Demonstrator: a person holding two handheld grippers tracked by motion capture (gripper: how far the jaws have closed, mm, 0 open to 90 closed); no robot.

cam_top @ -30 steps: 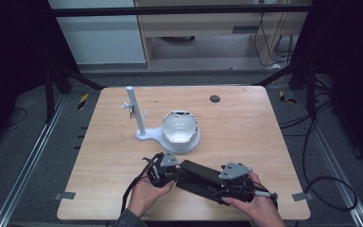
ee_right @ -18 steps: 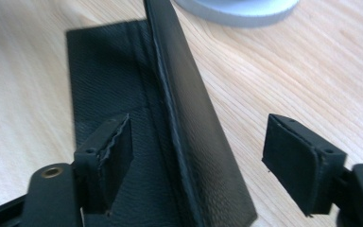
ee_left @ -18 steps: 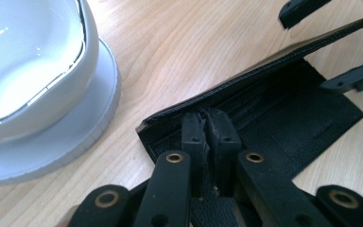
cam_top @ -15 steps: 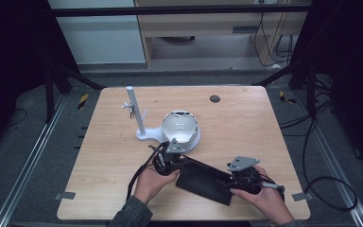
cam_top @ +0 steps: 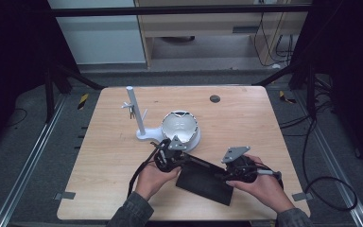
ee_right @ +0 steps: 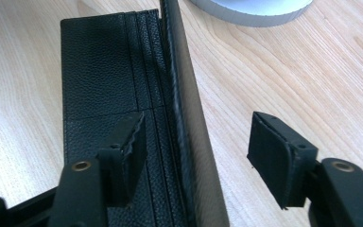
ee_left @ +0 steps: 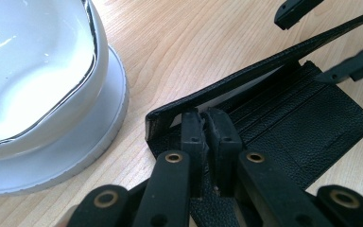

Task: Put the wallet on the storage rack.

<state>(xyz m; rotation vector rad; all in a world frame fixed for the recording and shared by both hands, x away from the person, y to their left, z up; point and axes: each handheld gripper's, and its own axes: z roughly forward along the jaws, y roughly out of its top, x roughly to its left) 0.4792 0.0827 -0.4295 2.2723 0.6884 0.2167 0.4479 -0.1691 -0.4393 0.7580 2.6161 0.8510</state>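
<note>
Gripping the near-left corner of a black wallet (cam_top: 204, 177) with my left tongs (ee_left: 203, 124), I have the jaws pressed together on its raised flap, right at the fold. The wallet lies open on the wooden table (cam_top: 246, 123), toward the near edge, between my two hands; one half rests flat and shows card slots, while the other half stands up on edge. My right tongs (ee_right: 196, 151) are spread wide, one jaw over the flat half and the other over bare wood, with the upright flap between them and touching neither. Just beyond the wallet sits a white bowl (cam_top: 180, 126) on a round white base (ee_left: 94, 142), close to my left tongs. A white post (cam_top: 136, 112) rises beside the bowl. A small dark disc (cam_top: 214, 99) lies well apart, toward the far edge.
</note>
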